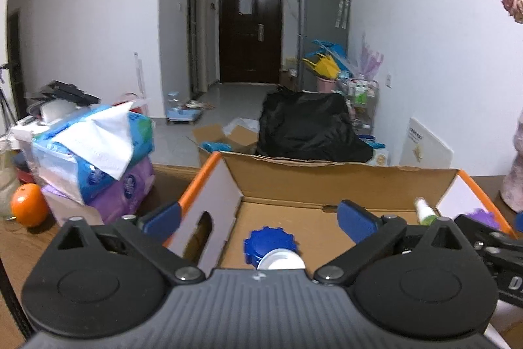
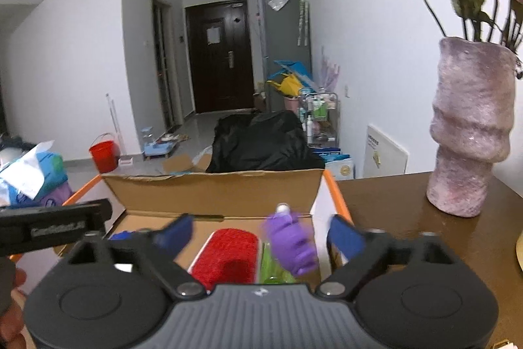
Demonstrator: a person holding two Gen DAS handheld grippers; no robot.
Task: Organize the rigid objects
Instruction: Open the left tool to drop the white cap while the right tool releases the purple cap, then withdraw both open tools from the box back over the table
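1. Two tools hover spread wide and empty: left tool (image 1: 258, 216), right tool (image 2: 258, 233).
2. Low in the frame, inside the cardboard box (image 2: 212, 188), lie a purple toy (image 2: 292, 246), a red brush (image 2: 228, 257) and a blue-capped bottle (image 1: 271, 247); all likely light and stiff, best gripped across their middles.
3. Beyond, on the brown desk (image 2: 392, 211), a vase (image 2: 470, 126) stands at right.
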